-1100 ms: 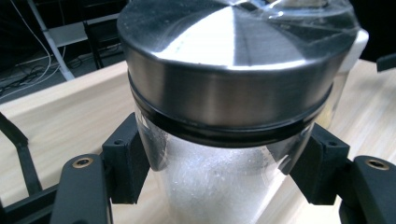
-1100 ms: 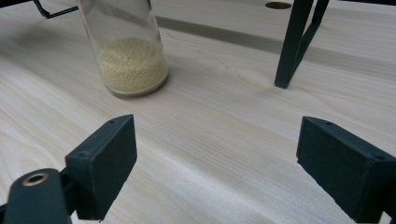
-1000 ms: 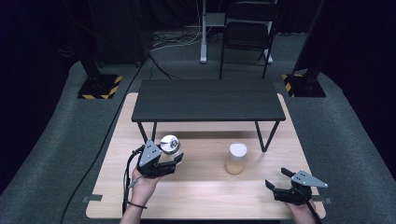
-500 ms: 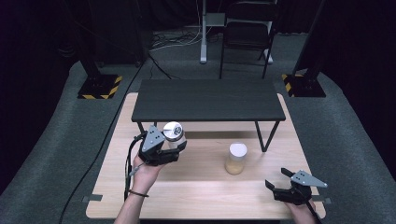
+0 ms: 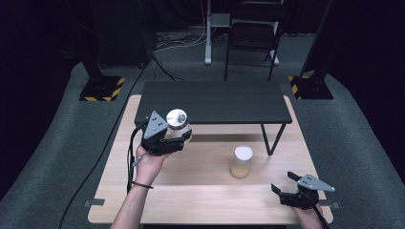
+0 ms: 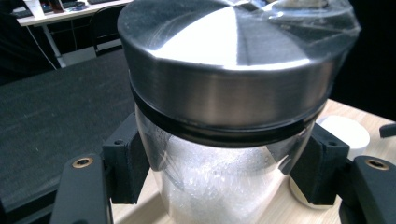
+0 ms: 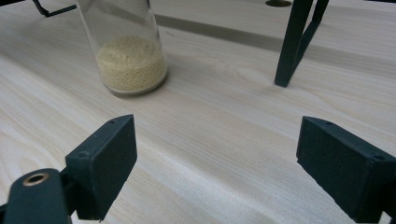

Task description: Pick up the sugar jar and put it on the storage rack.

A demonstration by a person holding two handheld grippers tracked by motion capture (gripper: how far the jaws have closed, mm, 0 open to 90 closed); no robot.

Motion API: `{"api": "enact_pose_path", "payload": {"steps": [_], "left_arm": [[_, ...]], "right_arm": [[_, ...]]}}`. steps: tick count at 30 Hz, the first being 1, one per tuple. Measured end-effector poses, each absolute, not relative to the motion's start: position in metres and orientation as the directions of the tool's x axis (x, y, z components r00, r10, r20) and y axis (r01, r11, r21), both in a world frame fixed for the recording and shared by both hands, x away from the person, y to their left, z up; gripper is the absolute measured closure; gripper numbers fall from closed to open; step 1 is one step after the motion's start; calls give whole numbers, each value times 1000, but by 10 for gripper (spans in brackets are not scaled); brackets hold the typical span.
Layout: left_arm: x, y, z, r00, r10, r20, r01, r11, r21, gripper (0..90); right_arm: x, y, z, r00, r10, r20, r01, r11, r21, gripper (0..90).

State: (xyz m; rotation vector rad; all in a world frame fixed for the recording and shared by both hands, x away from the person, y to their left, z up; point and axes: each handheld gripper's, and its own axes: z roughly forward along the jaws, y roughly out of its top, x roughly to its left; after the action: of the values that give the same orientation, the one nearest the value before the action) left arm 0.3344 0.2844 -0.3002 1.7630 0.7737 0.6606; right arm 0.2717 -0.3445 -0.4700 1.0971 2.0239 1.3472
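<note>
The fingers of the left gripper are clamping a glass jar with a metal lid by its clear wall just under the lid, one pad on each side, as the left gripper view is showing. In the high view the jar is hanging in the air over the left part of the light wooden surface, just in front of the near edge of the low black shelf standing on it. The jar is holding something white and grainy, though its exact nature is hard to tell.

Judging from this, the step in hand is carrying the lifted jar, probably toward the shelf top. The next move is calling for raising it enough to clear the shelf's edge, keeping it upright, and setting it down flat before the fingers let go.

The right gripper is resting low at the near right corner of the surface, its fingers standing wide apart with nothing between them. Ahead of it, a second glass jar with a white lid is standing upright near the shelf's leg, with pale yellow grains filling its bottom, untouched.
</note>
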Motion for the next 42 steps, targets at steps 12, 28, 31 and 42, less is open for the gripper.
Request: {"api": "enact_pose_path", "payload": {"steps": [12, 28, 31, 42], "left_arm": [[360, 275, -275, 598, 799, 60, 206, -225, 952, 309], [406, 243, -257, 531, 843, 79, 286, -266, 921, 308], [411, 241, -257, 523, 850, 58, 301, -248, 921, 308], [411, 250, -260, 526, 850, 16, 308, -209, 928, 197]], "right_arm": [[271, -344, -470, -569, 821, 42, 357, 201, 912, 110], [272, -345, -470, -569, 821, 45, 360, 200, 911, 110], [272, -345, -470, -568, 822, 49, 362, 196, 911, 110], [272, -344, -470, -567, 822, 42, 361, 202, 911, 110]]}}
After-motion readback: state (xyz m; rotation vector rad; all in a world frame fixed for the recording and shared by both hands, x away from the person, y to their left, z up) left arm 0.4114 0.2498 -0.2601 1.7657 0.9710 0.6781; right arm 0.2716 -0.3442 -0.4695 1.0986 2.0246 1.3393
